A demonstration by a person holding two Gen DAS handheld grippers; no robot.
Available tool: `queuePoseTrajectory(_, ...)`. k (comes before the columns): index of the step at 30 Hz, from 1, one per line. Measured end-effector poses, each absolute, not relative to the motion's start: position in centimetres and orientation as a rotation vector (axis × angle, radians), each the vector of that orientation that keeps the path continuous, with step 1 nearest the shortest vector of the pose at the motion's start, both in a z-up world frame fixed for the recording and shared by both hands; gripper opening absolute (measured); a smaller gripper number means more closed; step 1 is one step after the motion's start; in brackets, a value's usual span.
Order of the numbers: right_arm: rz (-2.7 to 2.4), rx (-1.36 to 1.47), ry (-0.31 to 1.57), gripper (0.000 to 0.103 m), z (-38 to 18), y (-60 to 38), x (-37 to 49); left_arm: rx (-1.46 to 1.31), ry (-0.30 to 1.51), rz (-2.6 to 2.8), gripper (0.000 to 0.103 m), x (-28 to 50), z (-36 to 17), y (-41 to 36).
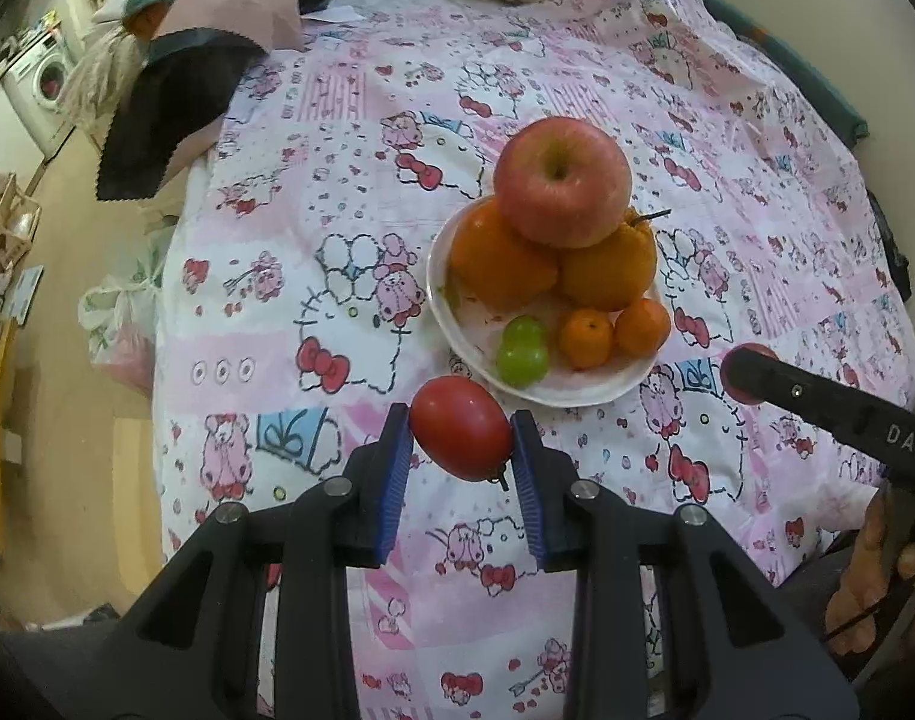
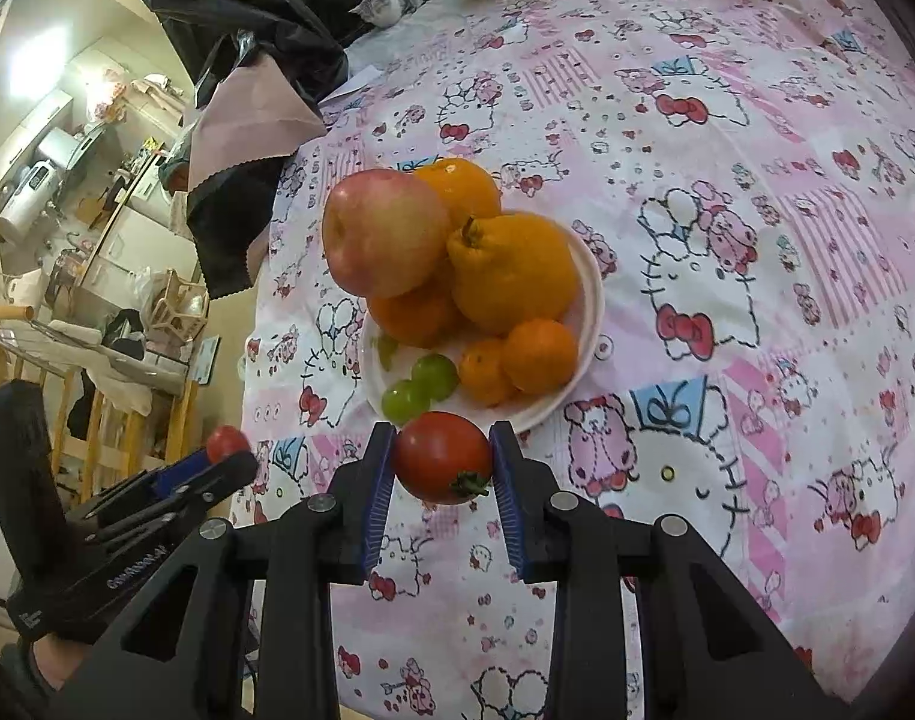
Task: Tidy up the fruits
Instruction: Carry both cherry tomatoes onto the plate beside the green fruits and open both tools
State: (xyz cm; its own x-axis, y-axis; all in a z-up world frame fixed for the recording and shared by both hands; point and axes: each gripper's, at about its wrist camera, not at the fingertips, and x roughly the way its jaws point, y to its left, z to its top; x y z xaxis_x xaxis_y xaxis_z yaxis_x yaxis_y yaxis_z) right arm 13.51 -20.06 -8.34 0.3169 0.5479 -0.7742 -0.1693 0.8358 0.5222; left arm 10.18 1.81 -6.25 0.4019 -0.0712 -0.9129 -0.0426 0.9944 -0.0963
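While each gripper is carrying a small red tomato, the white plate (image 1: 583,393) is sitting on the patterned cloth (image 1: 337,180), already piled with an apple (image 1: 562,180), large oranges (image 1: 499,258), two small mandarins (image 1: 586,339) and green grapes (image 1: 522,351). The left gripper (image 1: 462,450) is pinching its tomato (image 1: 460,427) between narrow blue fingers (image 1: 397,468), hovering just short of the plate's near rim. The right gripper (image 2: 439,474) is clasping the other tomato (image 2: 442,456) the same way, also near the rim. This looks like the delivery step. Next, each tomato probably needs easing into the bare front patch beside the grapes, low and gentle, so the stacked apple is not being jostled.
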Motion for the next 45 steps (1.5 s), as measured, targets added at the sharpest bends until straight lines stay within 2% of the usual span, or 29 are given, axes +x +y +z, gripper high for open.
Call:
queuePoseTrajectory(17,0.492,0.396,1.226,0.034,-11.2,-19.0,18.3,0.000,1.155,-0.088,0.029,15.5,-9.8,0.0)
queuePoseTrajectory(27,0.519,0.464,1.264,0.033,-12.7,-18.3,19.9,-0.084,1.170,-0.065,0.029,16.7,-11.6,1.5)
queuePoseTrajectory(36,0.574,0.475,1.332,0.034,-14.3,-15.0,20.9,-0.043,1.167,-0.116,0.029,17.1,-12.1,0.0)
queuePoseTrajectory(43,0.554,0.536,1.344,0.037,-14.8,-15.5,21.2,-0.054,1.166,-0.110,0.029,17.3,-12.0,0.3)
queuePoseTrajectory(45,0.557,0.543,1.341,0.048,-14.5,-15.7,21.1,-0.053,1.164,-0.105,0.029,17.2,-12.1,0.3)
